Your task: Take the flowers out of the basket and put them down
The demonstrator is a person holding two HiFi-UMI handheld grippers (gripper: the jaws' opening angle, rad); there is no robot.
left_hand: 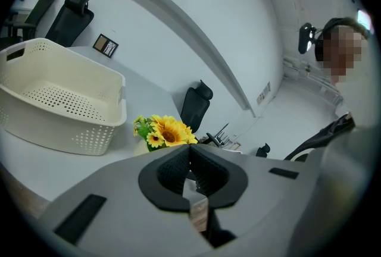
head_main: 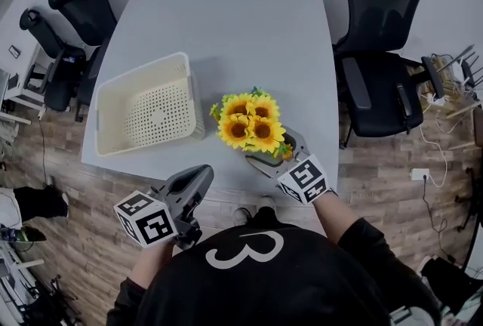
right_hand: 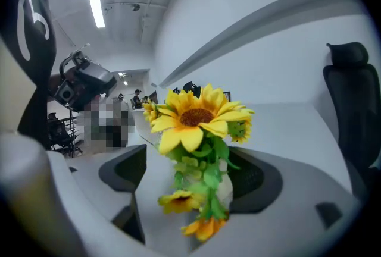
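The basket (head_main: 155, 117) sits at the left of the counter (head_main: 226, 23). The flowers (head_main: 249, 121) stand just right of it near the front edge, between the right tool's (head_main: 273, 151) jaws. The left tool (head_main: 202, 172) hangs before that edge.

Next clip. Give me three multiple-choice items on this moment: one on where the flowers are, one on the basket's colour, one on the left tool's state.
1. Where are the flowers relative to the basket?
A: inside it. B: on the table beside it. C: under it.
2. What colour is the basket?
A: blue. B: black. C: cream.
3. The left tool is:
A: shut and empty. B: shut on a stem. C: wide open.

Key:
1 B: the head view shows them standing on the table next to the empty basket.
2 C: its perforated walls are cream in both views that show it.
3 A: the left gripper view shows its jaws together with nothing between them.
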